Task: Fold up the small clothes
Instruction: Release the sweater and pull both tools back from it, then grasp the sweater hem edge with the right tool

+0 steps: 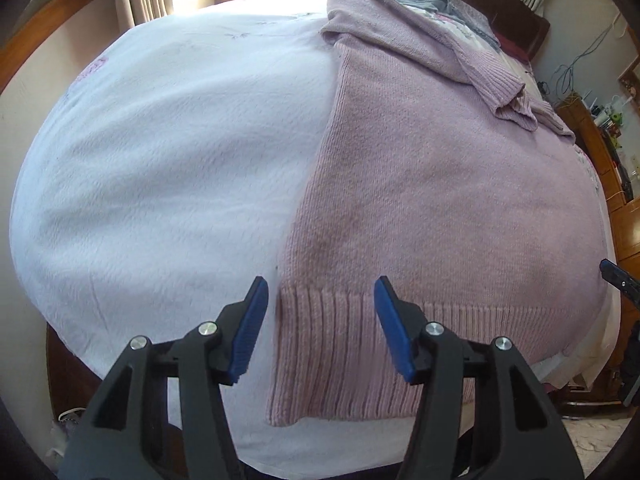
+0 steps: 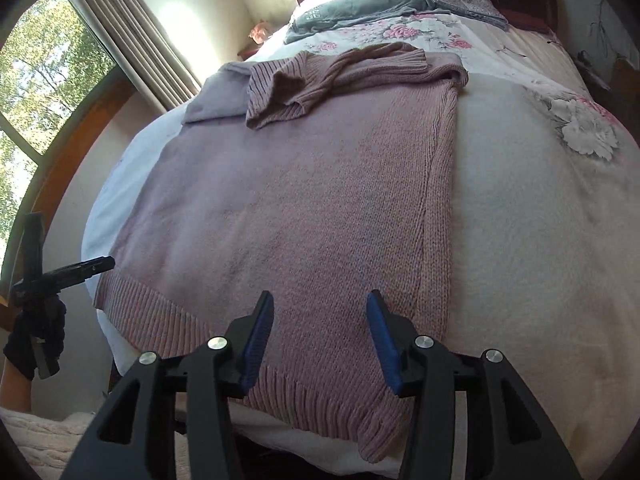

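A bed carries a pink knit sweater spread flat, its ribbed hem at the near edge and sleeves folded across its far end. The left gripper and right gripper hover over the hem, jaws released, grasping nothing.
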The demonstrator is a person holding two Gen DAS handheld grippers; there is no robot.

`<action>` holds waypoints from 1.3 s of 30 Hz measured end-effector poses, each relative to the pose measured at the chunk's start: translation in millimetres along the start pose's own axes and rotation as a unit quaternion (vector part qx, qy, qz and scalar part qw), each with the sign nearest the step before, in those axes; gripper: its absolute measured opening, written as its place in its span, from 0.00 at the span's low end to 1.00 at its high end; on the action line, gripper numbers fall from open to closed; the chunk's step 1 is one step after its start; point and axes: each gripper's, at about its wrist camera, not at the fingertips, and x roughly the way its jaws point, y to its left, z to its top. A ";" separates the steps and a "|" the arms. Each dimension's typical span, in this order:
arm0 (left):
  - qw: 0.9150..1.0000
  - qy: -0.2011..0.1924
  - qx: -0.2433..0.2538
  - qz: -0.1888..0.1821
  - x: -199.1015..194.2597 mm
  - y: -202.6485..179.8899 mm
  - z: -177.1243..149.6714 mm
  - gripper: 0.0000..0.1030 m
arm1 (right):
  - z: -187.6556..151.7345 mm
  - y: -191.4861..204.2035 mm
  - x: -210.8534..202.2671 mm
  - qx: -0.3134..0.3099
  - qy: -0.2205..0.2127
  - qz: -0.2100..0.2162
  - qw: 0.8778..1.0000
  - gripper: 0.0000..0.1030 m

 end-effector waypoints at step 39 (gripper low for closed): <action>0.998 0.023 -0.020 -0.051 -3.1 23.9 -40.2 0.59 | -87.7 -28.2 13.9 0.066 0.055 -0.015 0.996 0.51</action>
